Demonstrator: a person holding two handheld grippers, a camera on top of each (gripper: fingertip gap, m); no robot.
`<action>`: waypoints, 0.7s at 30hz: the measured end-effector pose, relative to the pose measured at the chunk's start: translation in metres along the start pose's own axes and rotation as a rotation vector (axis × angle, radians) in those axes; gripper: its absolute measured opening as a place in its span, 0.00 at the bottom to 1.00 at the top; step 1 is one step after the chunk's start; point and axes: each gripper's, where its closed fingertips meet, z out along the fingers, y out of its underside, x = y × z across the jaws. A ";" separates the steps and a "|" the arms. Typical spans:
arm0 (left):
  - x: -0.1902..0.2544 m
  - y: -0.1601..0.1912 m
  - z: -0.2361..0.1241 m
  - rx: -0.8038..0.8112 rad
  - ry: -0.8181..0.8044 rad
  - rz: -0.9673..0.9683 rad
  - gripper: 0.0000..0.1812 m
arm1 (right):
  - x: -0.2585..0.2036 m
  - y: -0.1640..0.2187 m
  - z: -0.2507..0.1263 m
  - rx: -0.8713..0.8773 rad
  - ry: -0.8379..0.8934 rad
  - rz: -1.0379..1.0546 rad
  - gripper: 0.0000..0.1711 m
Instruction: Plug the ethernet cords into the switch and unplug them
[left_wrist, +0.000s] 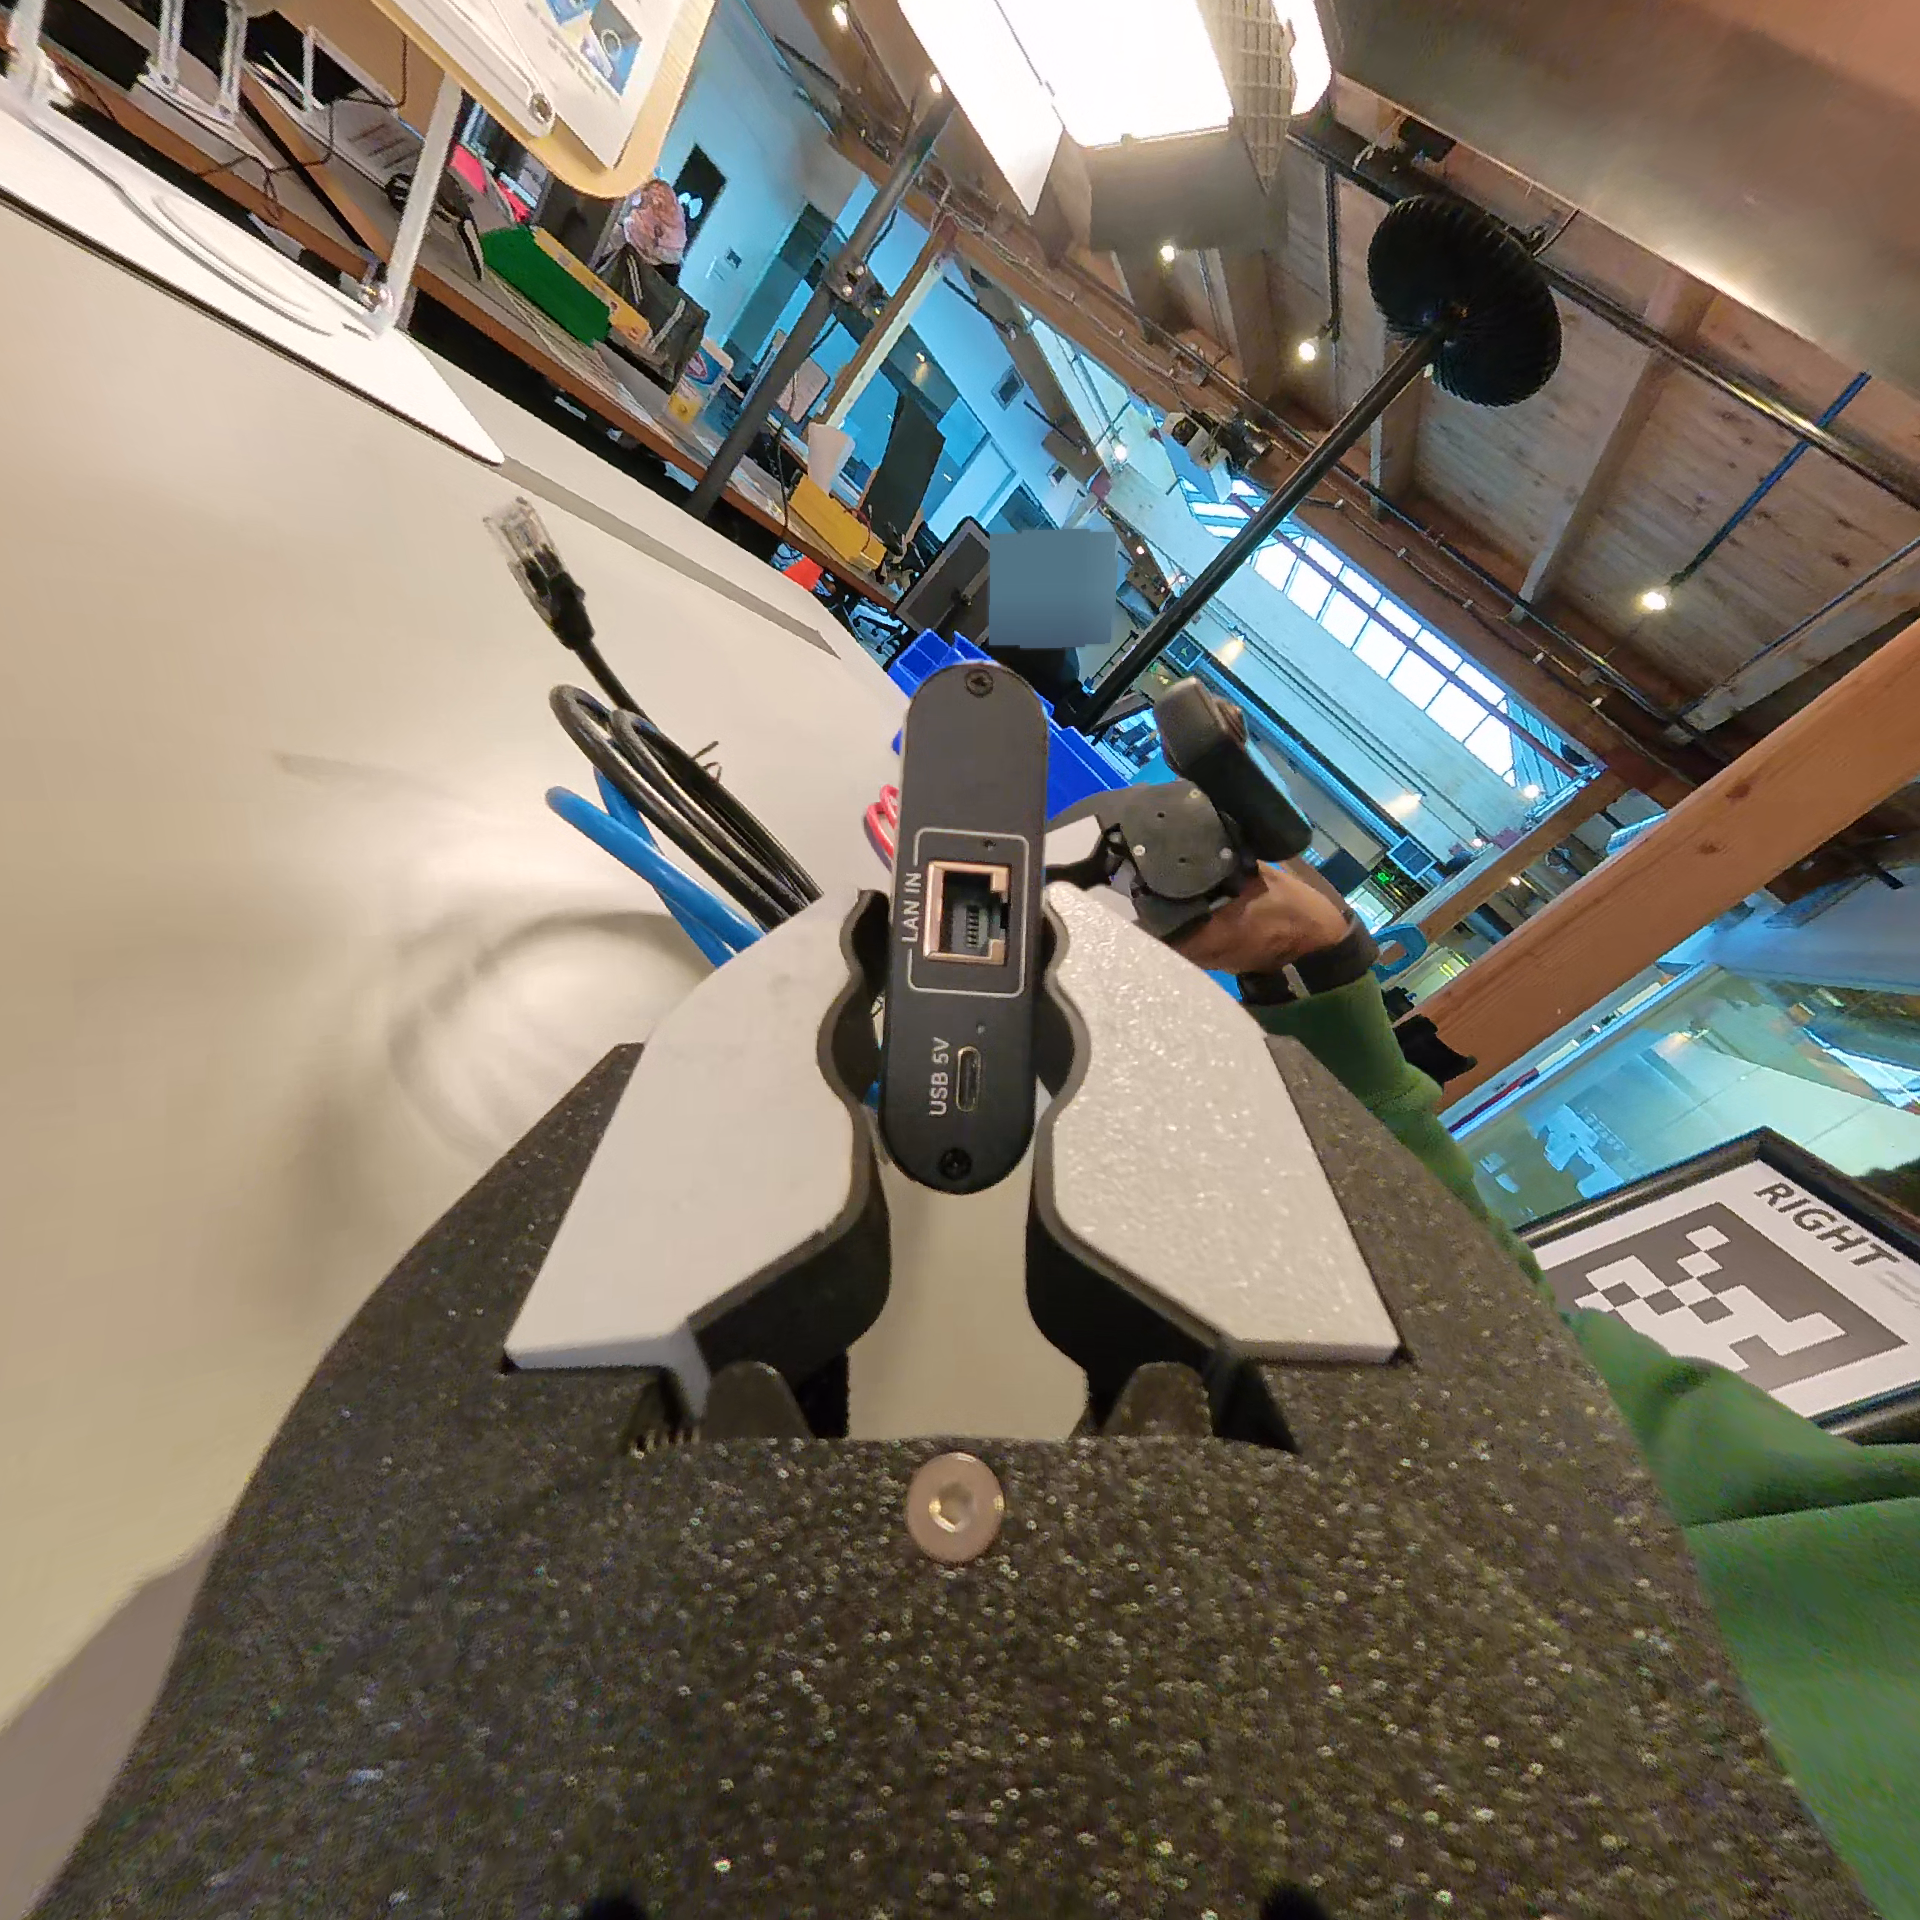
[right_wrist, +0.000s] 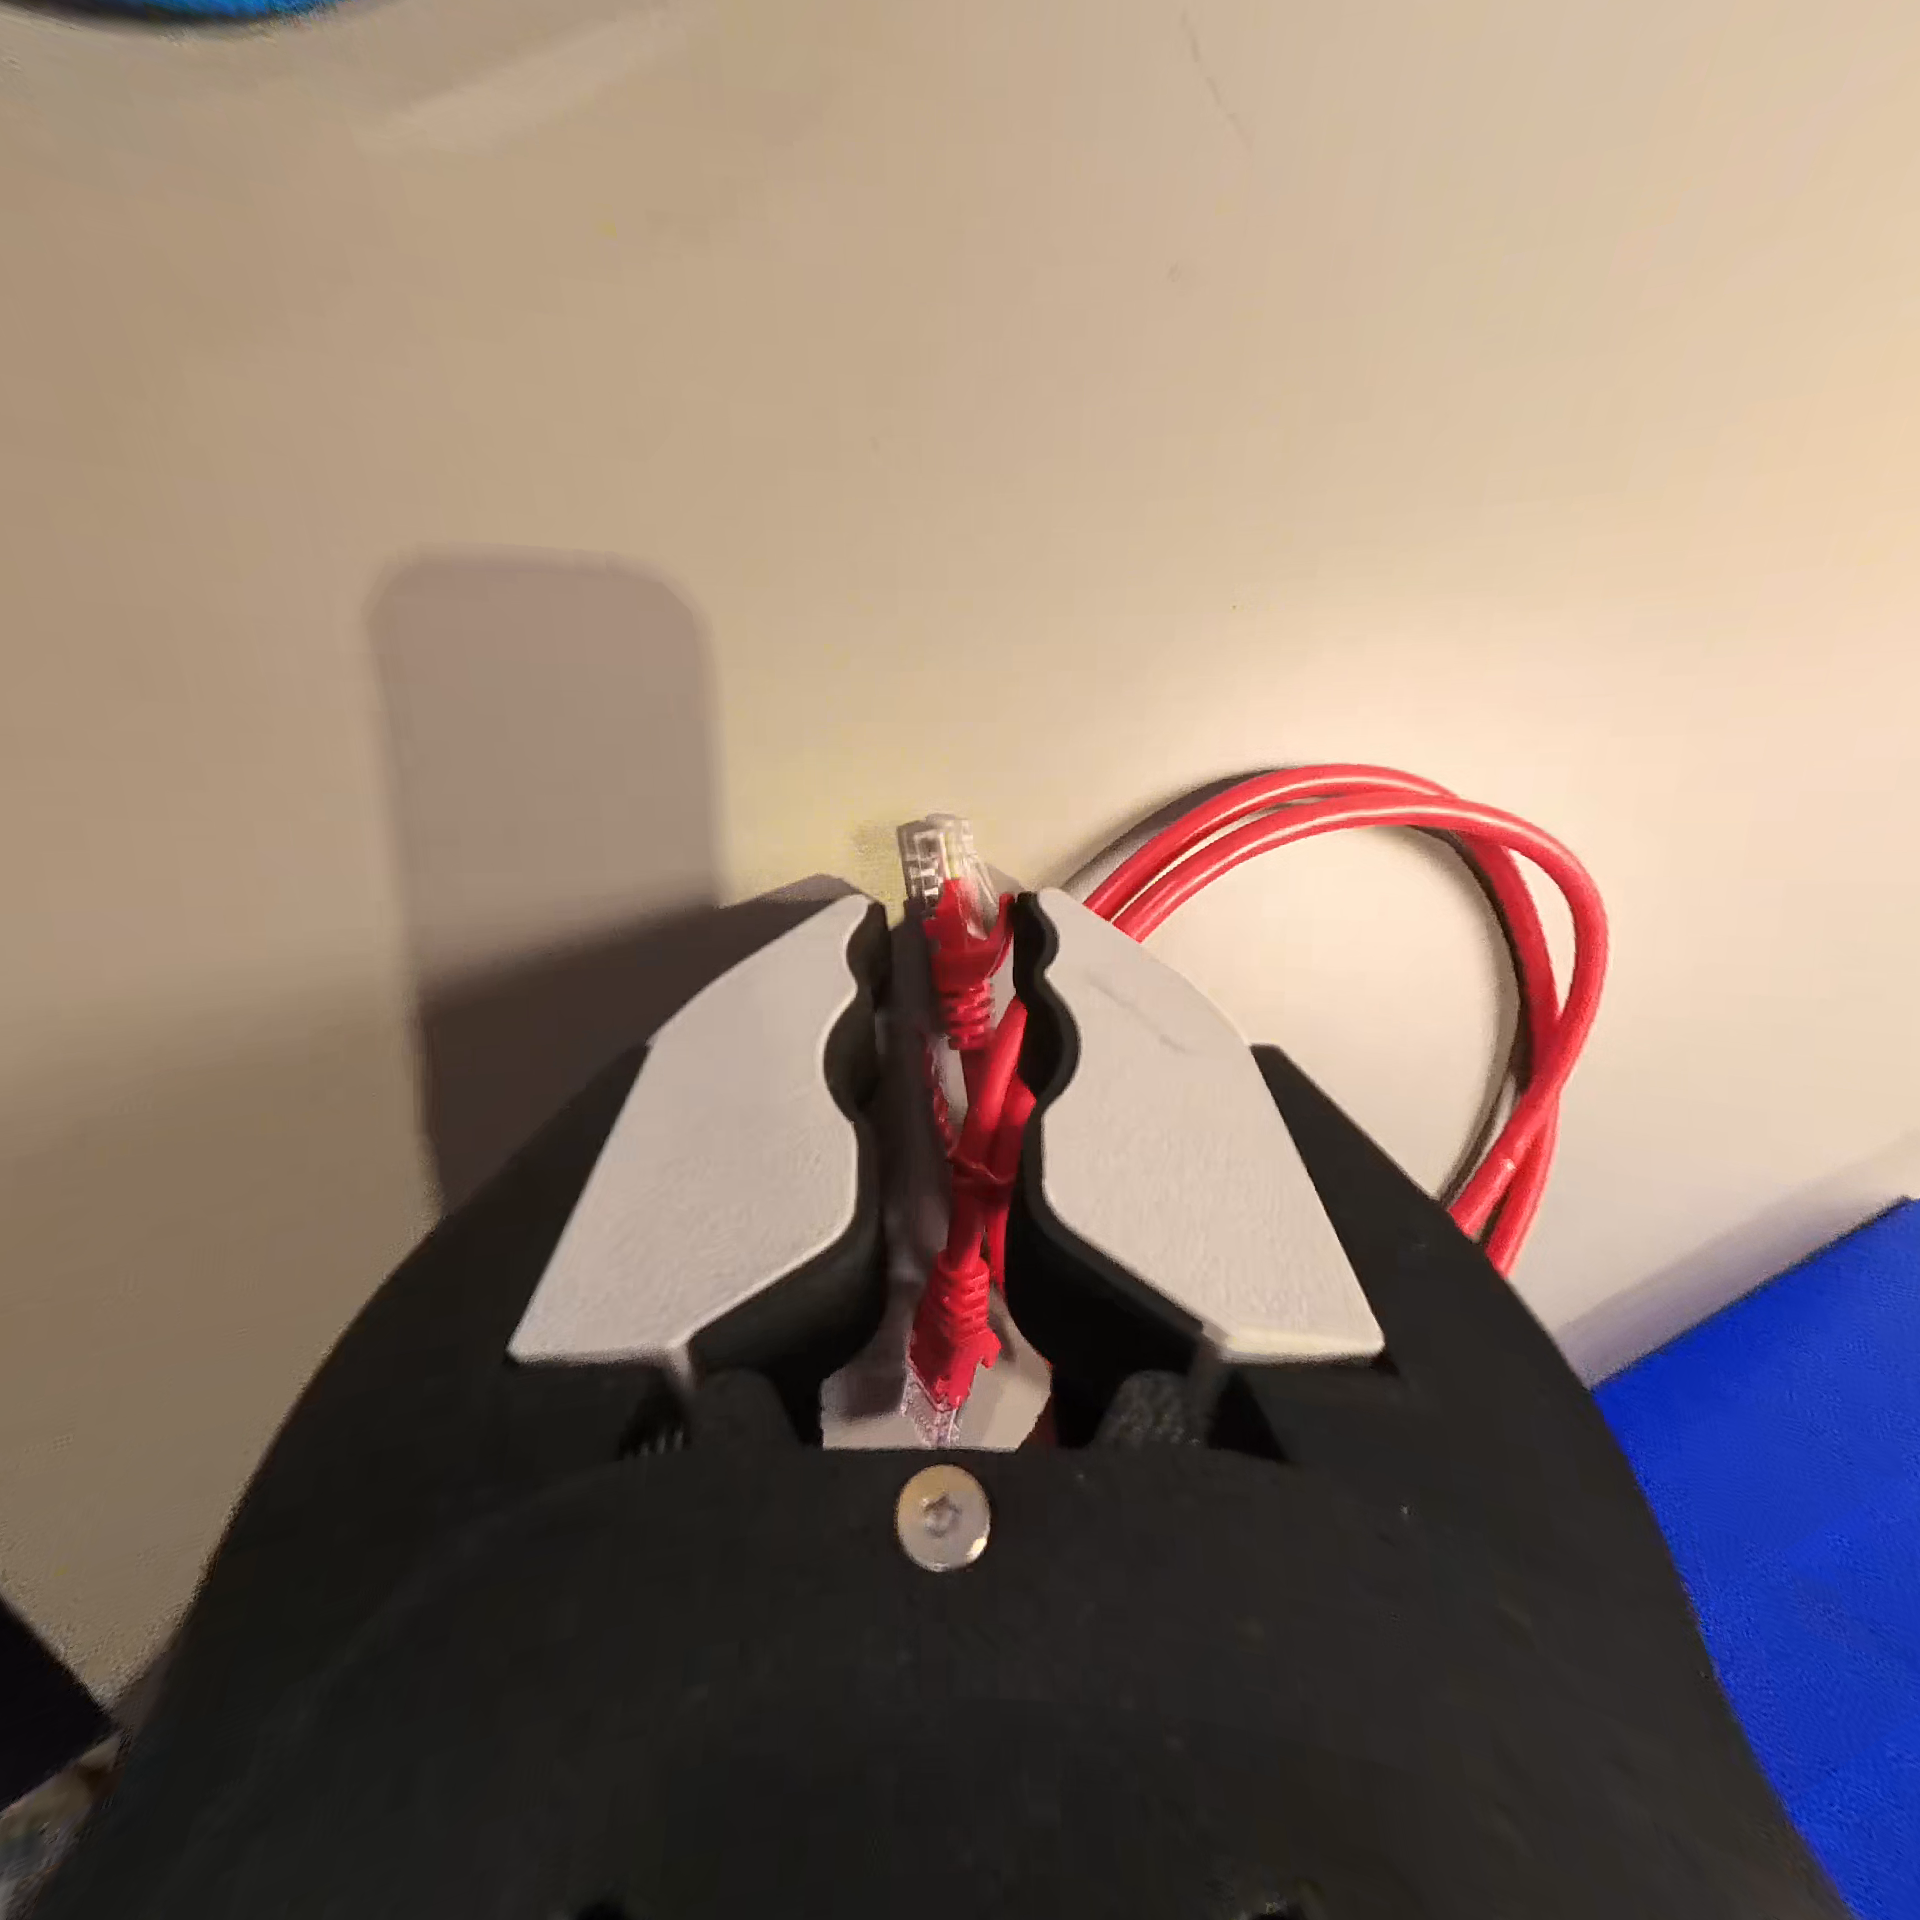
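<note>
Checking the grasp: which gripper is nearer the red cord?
Right. The right gripper is shut on the red cord; the left gripper holds the switch apart from it.

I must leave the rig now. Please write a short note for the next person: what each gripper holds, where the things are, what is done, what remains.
Left gripper: shut on the slim black metal switch, held upright, its end port empty.
Right gripper: shut on the red ethernet cord, clear plug past the fingertips; its loops hang to the right.
Black ethernet cord and blue ethernet cord lie on the white table, unplugged.
Done: both items grasped.
Left: nothing in the visible port yet; plugging and unplugging remain.
</note>
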 end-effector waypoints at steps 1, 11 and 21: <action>0.001 0.001 0.001 -0.003 0.003 -0.001 0.15 | 0.000 0.000 0.000 -0.006 -0.021 0.018 0.14; 0.003 0.004 0.002 -0.014 0.027 -0.035 0.15 | -0.003 0.001 0.001 -0.013 -0.050 0.064 0.10; 0.001 0.006 0.000 0.016 0.006 -0.083 0.15 | -0.029 -0.048 -0.009 0.303 0.455 -0.051 0.10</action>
